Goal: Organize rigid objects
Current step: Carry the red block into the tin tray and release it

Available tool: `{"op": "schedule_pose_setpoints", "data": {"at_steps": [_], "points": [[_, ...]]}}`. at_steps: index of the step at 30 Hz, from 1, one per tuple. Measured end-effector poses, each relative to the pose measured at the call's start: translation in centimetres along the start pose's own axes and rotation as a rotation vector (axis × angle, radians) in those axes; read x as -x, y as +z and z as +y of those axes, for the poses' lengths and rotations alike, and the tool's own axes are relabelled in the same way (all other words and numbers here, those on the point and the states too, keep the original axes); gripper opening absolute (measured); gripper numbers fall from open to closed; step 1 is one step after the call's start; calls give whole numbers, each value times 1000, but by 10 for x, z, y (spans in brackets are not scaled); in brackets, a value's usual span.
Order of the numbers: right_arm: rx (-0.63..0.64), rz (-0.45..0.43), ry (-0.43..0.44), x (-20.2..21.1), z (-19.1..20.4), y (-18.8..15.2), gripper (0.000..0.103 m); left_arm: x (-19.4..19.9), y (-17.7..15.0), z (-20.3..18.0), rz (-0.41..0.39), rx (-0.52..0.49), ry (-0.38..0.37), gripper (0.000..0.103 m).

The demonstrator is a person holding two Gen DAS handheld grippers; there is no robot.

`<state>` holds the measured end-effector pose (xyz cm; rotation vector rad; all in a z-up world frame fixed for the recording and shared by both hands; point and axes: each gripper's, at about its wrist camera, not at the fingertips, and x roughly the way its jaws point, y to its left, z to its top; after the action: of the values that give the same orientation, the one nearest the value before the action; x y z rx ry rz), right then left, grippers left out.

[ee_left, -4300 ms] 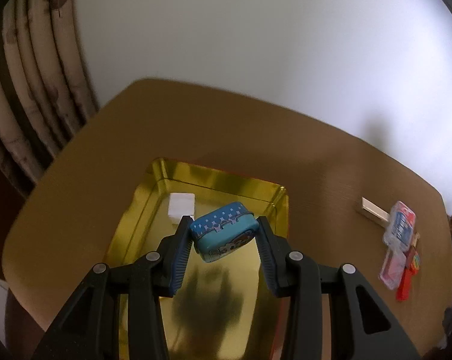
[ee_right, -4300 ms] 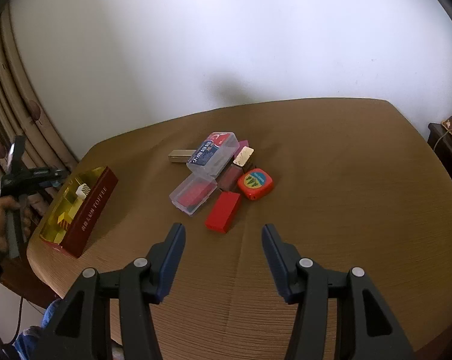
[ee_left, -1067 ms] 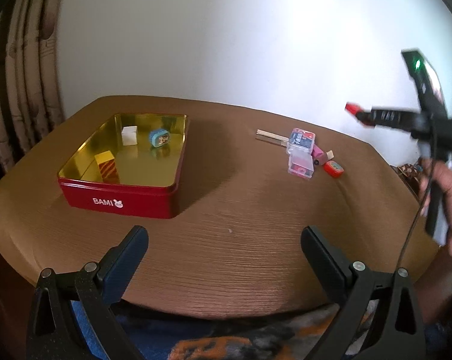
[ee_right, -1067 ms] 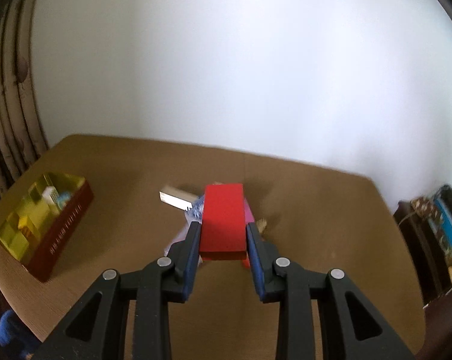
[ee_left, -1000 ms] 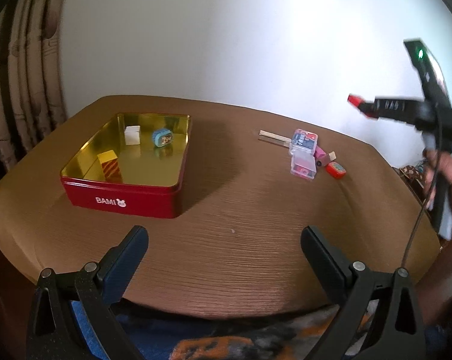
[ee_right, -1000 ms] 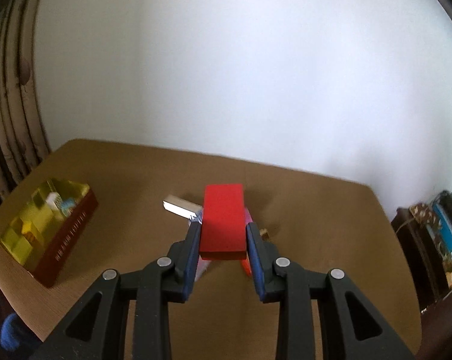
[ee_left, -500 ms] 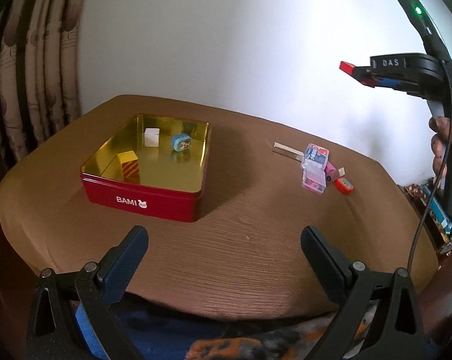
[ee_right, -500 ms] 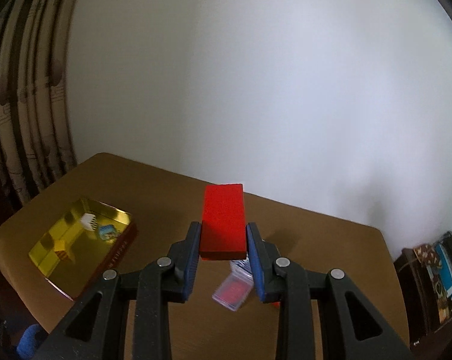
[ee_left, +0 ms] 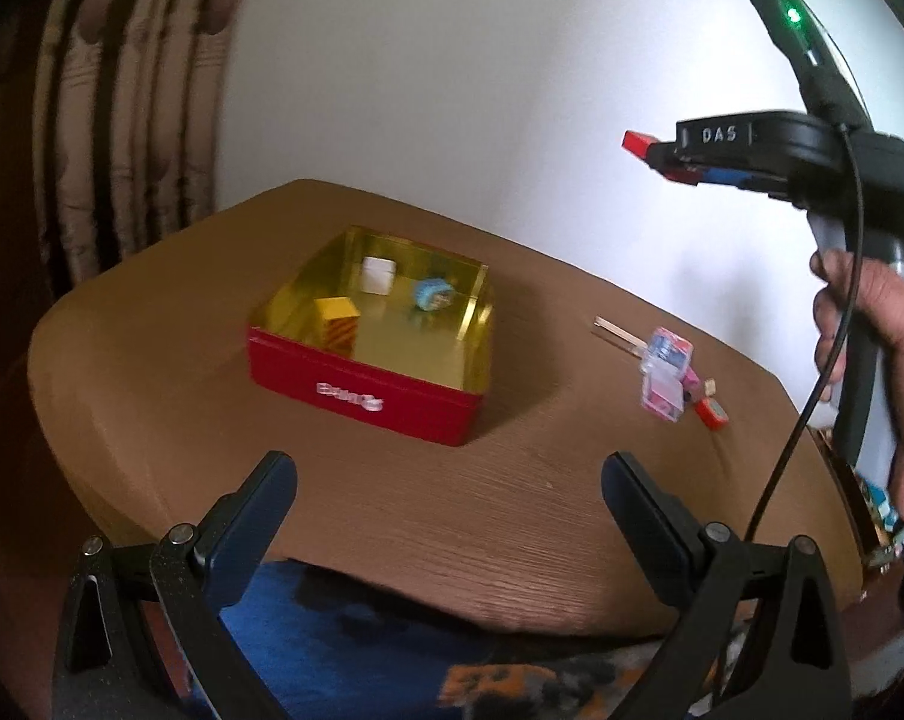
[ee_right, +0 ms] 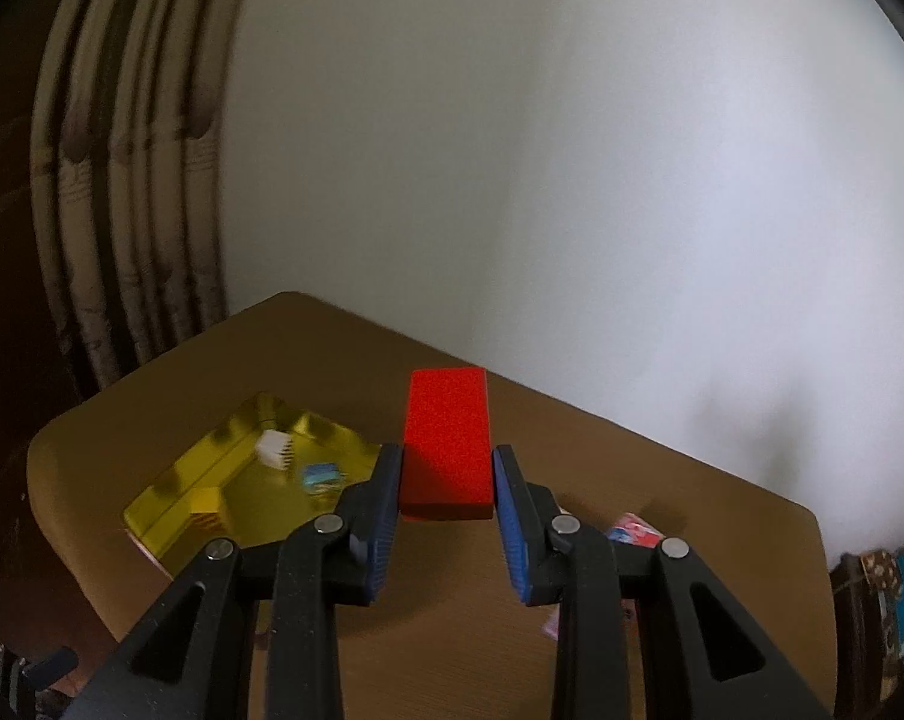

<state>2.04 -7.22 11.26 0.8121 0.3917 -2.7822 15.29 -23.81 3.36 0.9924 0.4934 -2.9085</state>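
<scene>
My right gripper is shut on a flat red block, held high over the brown table. From the left wrist view that right gripper hangs in the air at upper right, the red block sticking out of its tips. A red tin with a gold inside sits on the table's left part; it holds a white cube, a blue-patterned case and a yellow striped block. My left gripper is open and empty near the table's front edge.
Loose items lie on the table's right side: clear plastic boxes, a thin wooden stick, a small red-orange piece. Striped curtains hang at left, a white wall behind. A person's hand grips the right tool.
The right gripper has risen and swung left with the red block, toward the tin. The left gripper has shifted left and rolled a little, still open.
</scene>
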Motion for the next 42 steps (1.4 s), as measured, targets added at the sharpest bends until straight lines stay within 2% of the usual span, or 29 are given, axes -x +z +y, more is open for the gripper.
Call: {"op": "schedule_pose_setpoints", "data": {"at_steps": [5, 16, 21, 30, 36, 42], "points": [[37, 13, 53, -10, 38, 6, 30, -2, 1, 21, 10, 89, 24, 100], [98, 86, 169, -46, 104, -11, 30, -13, -2, 39, 42, 168, 51, 100], [102, 164, 234, -71, 120, -37, 30, -19, -5, 44, 65, 195, 66, 100], [139, 317, 410, -100, 142, -80, 30, -30, -9, 44, 92, 210, 77, 100], [150, 371, 492, -121, 150, -81, 30, -34, -10, 43, 102, 219, 78, 100], [227, 418, 536, -142, 165, -74, 30, -37, -11, 45, 115, 230, 76, 100]]}}
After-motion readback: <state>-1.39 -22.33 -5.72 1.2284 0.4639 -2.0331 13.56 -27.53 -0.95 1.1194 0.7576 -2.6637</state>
